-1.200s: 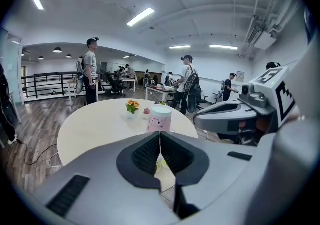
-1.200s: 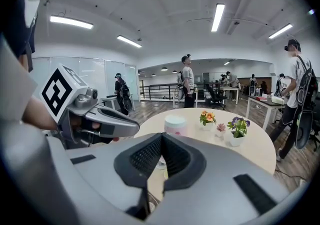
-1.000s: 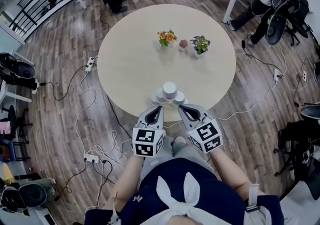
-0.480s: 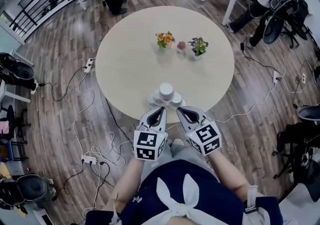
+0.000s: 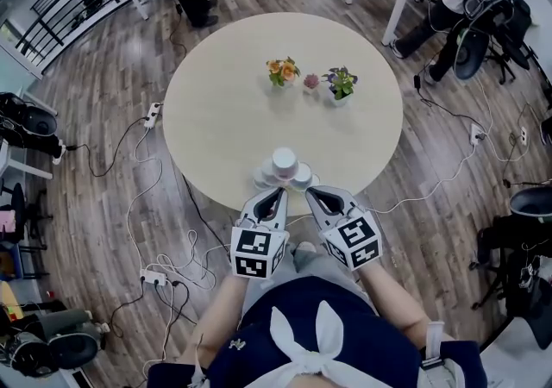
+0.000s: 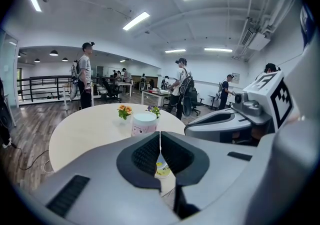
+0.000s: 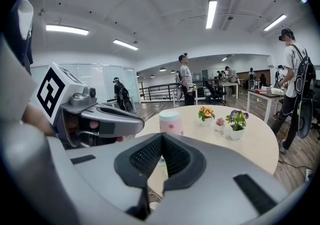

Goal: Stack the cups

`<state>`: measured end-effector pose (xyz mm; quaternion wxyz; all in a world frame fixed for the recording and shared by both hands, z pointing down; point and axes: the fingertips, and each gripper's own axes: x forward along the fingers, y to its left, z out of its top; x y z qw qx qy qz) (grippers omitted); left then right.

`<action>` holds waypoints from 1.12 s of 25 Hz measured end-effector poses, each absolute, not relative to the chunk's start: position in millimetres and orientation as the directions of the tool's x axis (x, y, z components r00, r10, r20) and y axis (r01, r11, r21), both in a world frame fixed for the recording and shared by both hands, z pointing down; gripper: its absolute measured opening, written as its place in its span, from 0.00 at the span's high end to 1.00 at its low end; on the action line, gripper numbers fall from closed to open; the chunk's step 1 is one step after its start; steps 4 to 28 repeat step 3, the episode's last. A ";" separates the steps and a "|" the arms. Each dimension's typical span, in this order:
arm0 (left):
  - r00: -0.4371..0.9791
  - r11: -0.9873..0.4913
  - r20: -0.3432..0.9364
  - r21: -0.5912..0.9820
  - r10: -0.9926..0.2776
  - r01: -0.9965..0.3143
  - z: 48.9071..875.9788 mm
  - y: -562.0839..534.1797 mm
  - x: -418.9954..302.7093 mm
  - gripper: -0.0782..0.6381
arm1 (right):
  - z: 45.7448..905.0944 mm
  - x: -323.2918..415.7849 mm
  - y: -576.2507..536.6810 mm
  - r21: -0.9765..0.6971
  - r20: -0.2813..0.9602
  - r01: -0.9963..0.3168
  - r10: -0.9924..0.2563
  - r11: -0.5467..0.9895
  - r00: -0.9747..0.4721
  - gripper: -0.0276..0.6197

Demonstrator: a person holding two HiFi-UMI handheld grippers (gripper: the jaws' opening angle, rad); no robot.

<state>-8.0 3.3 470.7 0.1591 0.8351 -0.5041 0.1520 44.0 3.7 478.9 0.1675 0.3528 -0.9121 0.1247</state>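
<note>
Fingers [image 6: 142, 155] of the left gripper [image 6: 159, 141] are pressed together with nothing between them — the same goes for the right gripper [image 7: 161, 144]. Both hang side by side at the near edge of the table [image 5: 220, 110], pointing towards the cups [image 5: 285, 166] and touching none. The cups stand in a tight cluster by that edge, just ahead of the tips — one taller in the middle, lower ones beside it. Three flower pots [image 5: 311, 81] sit in a row further across, well apart from the cups.
</note>
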 end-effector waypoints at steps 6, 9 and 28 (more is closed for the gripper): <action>0.446 -0.441 0.418 0.115 -0.791 -0.890 471.6 1.4 -8.1 0.86 | 480.0 44.3 2.0 -0.111 0.397 -0.687 -0.602 0.718 -0.693 0.95; 0.446 -0.441 0.418 0.115 -0.791 -0.890 471.6 1.4 -8.1 0.86 | 480.0 44.3 2.0 -0.111 0.397 -0.687 -0.602 0.718 -0.693 0.95; 0.446 -0.441 0.418 0.115 -0.791 -0.890 471.6 1.4 -8.1 0.86 | 480.0 44.3 2.0 -0.111 0.397 -0.687 -0.602 0.718 -0.693 0.95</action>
